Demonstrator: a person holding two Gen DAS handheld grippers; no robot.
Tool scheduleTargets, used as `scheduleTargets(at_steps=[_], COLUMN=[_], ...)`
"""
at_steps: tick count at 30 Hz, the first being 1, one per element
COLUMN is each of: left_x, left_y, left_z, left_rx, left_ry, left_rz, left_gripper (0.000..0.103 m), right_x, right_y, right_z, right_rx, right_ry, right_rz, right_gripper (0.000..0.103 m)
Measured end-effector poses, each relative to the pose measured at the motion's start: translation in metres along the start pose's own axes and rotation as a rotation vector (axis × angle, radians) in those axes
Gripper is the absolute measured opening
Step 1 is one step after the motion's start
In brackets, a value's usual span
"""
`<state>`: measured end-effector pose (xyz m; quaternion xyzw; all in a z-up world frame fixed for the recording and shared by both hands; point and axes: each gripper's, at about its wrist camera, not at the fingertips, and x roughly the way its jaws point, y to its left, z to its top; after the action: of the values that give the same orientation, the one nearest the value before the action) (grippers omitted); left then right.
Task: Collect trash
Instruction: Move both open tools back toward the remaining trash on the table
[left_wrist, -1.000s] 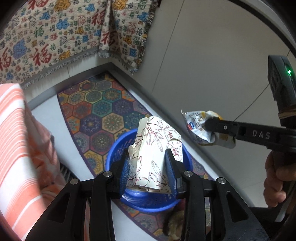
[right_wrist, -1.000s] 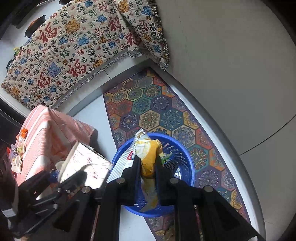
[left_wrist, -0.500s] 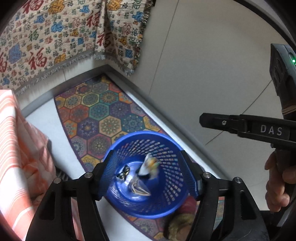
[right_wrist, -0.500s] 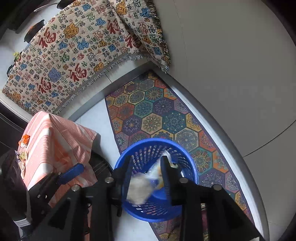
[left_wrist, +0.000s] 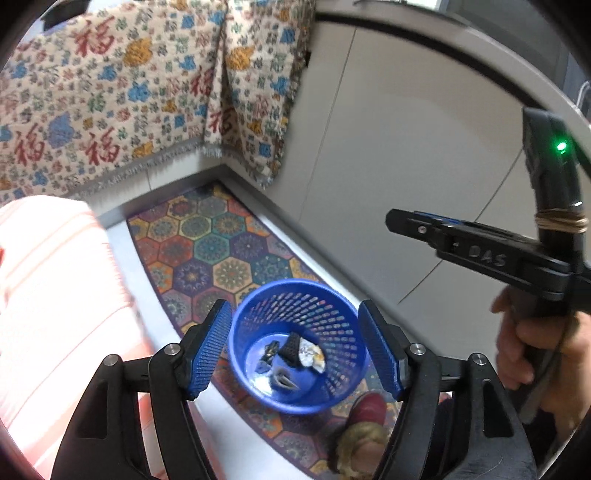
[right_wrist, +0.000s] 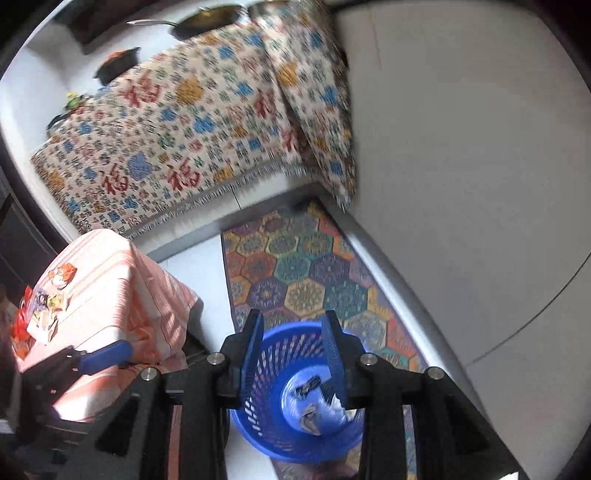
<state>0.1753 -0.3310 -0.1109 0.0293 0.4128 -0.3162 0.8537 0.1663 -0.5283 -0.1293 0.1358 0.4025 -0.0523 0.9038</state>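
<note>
A blue perforated waste basket (left_wrist: 295, 302) stands on a patterned rug below both grippers; it also shows in the right wrist view (right_wrist: 295, 446). Several bits of trash (left_wrist: 299, 356) lie at its bottom, also visible in the right wrist view (right_wrist: 314, 413). My left gripper (left_wrist: 295, 345) is open and empty above the basket. My right gripper (right_wrist: 293, 354) is open and empty above the basket's rim; it shows from the side in the left wrist view (left_wrist: 406, 221). More wrappers (right_wrist: 40, 306) lie on the orange striped table.
The hexagon-patterned rug (left_wrist: 221, 251) runs along a grey wall (left_wrist: 406, 129). A small table with an orange striped cloth (right_wrist: 122, 295) stands left of the basket. A patterned cloth (right_wrist: 184, 147) covers a counter behind. A foot in a red slipper (left_wrist: 365, 413) is by the basket.
Both grippers opened: the floral paper box left my left gripper and the yellow snack wrapper left my right. Both dropped into the basket, and both grippers have since risen.
</note>
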Motion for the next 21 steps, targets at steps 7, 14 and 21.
scheduleTargets(at_steps=[7,14,21], left_x=[-0.067,-0.116,-0.156], left_y=[0.03,0.099,0.182], left_z=[-0.039,-0.091,-0.134], left_rx=[0.02,-0.033,-0.153], left_ry=[-0.015,0.005,0.012], left_rz=[0.052,0.183,0.331], left_gripper=[0.078,0.078,0.078], right_x=[-0.039,-0.056,-0.06], right_y=[0.057,0.134,0.231], right_z=[-0.015,-0.035,-0.076], right_rx=[-0.14,-0.302,-0.423], right_ry=[-0.119,-0.179,-0.132], right_rz=[0.005,0.064,0.219], right_gripper=[0.041,0.043,0.044])
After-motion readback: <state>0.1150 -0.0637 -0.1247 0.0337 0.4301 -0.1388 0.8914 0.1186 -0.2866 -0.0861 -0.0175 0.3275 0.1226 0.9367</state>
